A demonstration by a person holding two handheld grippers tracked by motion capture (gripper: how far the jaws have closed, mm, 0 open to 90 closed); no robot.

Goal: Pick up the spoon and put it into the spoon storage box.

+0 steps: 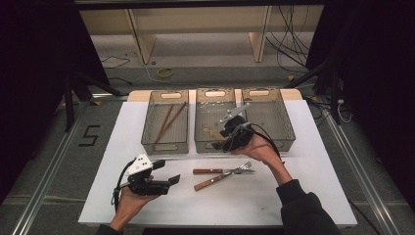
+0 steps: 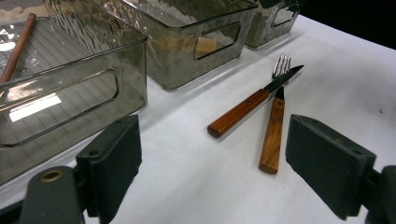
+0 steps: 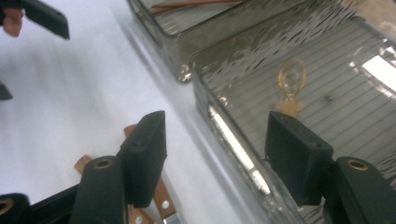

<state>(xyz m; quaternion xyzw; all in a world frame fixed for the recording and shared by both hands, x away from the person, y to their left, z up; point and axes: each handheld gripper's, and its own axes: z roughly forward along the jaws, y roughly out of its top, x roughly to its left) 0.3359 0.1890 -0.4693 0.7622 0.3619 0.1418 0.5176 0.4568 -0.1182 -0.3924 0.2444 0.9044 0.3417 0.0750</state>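
Observation:
A wooden-handled knife (image 1: 209,171) (image 2: 239,112) and a fork (image 1: 210,182) (image 2: 272,135) lie crossed on the white table (image 1: 293,186), in front of three smoky translucent bins. The left bin (image 1: 147,142) holds brown chopsticks (image 1: 169,120) (image 2: 18,46). An amber spoon (image 1: 213,132) (image 3: 292,79) lies in the middle bin (image 1: 201,146). My right gripper (image 1: 227,138) (image 3: 215,154) hangs open over that bin's front wall, nothing between its jaws. My left gripper (image 1: 167,172) (image 2: 212,163) is open at the front left, pointing at the cutlery with empty jaws.
The right bin (image 1: 288,132) looks empty. Black stands and cables lie on the floor beyond the table's far edge. Bare white table extends to the right of the cutlery and along the front edge.

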